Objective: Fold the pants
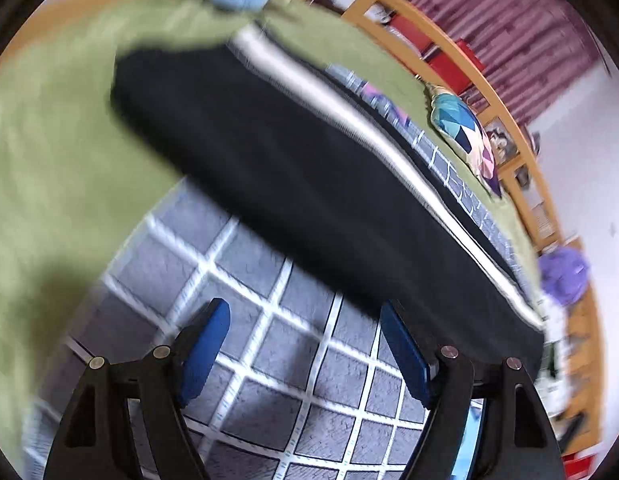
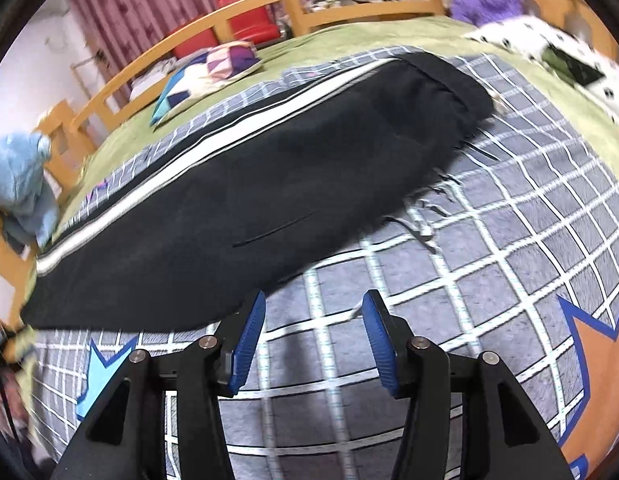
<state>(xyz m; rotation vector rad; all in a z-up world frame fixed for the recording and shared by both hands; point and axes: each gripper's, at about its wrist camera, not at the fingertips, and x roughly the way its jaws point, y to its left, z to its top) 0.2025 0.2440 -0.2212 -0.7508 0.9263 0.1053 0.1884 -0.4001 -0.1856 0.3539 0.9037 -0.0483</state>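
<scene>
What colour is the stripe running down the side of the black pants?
White, edged with thin dark lines, along the far side of the pants; clearest in the right wrist view.

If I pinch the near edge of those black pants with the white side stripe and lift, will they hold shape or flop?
The black pants with the white side stripe will probably flop: they lie flat and limp on the grey grid-patterned mat. They look like soft knit fabric, so likely light and prone to drag rather than slide. The loose drawstrings at the gathered waistband may trail or snag.
</scene>
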